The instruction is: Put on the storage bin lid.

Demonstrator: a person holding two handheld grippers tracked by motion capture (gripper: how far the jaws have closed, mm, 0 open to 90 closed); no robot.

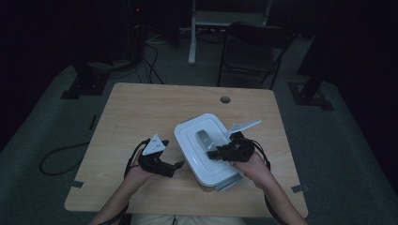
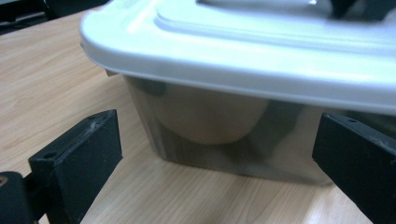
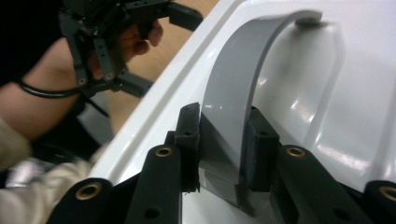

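High view: white-lidded plastic storage box (image 1: 206, 152) sits toward the near right of the tabletop (image 1: 141, 112), set at a slant to the near edge.
Box body: translucent grey walls under an opaque white lid (image 2: 243, 56); something pale and rounded inside, unclear what.
Lid handle: grey arched strap (image 3: 243, 88) in the lid's middle recess, standing up.
Right gripper (image 3: 223, 140): closed on the handle near its base, a pad on each flat face.
Left gripper (image 2: 215, 154): jaws spread wide, one either side of the box's lower wall, not touching; by the box's left side in the high view.
Handling: rigid, probably light; glossy lid looks slippery, walls may flex.
Best hold: the strap for lifting; a flat wall for steadying, since one thin strap could let the box swing.
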